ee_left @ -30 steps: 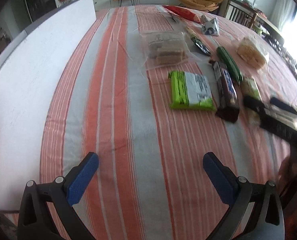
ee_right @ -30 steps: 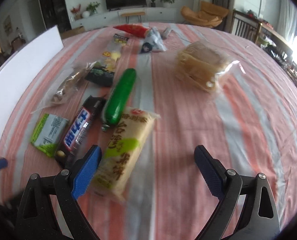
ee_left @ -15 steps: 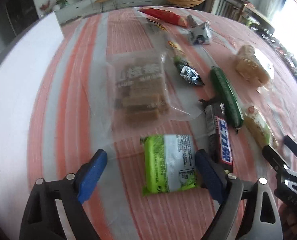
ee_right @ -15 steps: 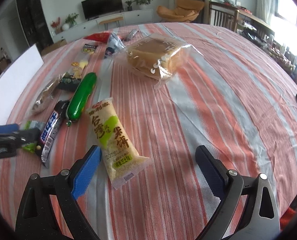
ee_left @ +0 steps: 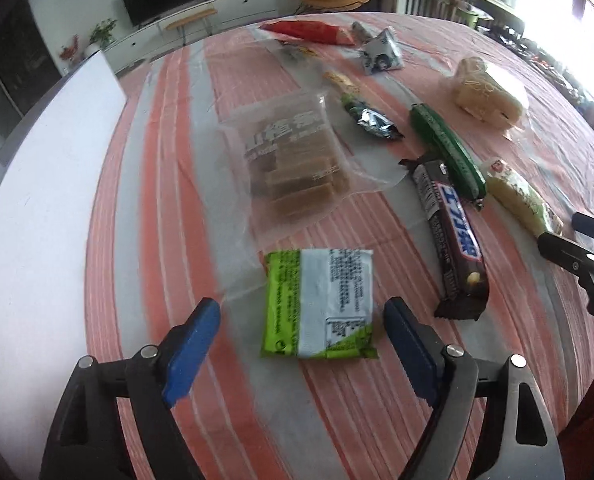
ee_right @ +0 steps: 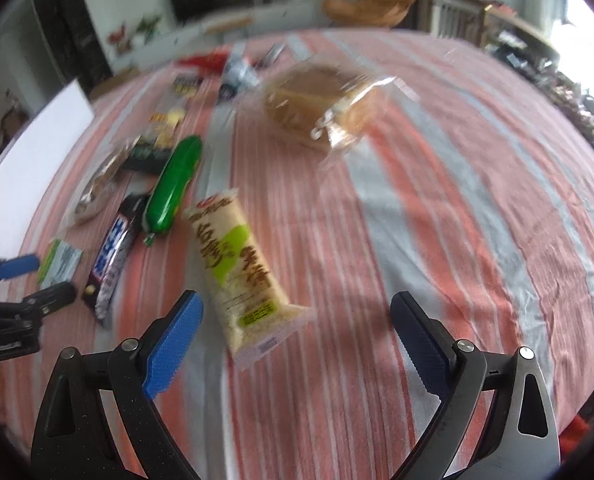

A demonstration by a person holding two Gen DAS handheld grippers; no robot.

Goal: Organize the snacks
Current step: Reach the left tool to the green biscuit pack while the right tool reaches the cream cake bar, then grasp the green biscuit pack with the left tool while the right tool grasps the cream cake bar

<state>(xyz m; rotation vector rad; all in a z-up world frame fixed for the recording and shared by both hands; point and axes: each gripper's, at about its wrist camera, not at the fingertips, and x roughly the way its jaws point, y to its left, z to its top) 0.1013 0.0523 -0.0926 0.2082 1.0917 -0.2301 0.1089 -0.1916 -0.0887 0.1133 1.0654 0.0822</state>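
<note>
Snacks lie scattered over an orange-and-grey striped tablecloth (ee_left: 145, 208). Nearest the left gripper (ee_left: 303, 330) is a flat green-and-white packet (ee_left: 321, 304), lying between its two blue-padded fingers (ee_left: 191, 344); the jaws stand wide apart and neither pad touches the packet. Just to the right of it lies a dark chocolate bar (ee_left: 451, 232), and alongside that a green sausage-shaped snack (ee_left: 447, 148). Beyond the packet sits a clear bag of brown wafer slabs (ee_left: 293, 164), with a small foil-ended packet (ee_left: 371, 122) to its right. Farther back are a red packet (ee_left: 309, 32), a white triangular pouch (ee_left: 381, 54) and a bagged bun (ee_left: 487, 96). A white board (ee_left: 37, 200) runs along the table's left edge.

The right gripper (ee_right: 295, 334) hangs wide open with nothing in its grasp above the near end of a long pale rice-cracker pack with green lettering (ee_right: 239, 268); whether its blue left pad touches the pack cannot be told. In this blurred view the chocolate bar (ee_right: 113, 256) and the green snack (ee_right: 173, 186) lie left of that pack, the bun (ee_right: 321, 104) well beyond it.
</note>
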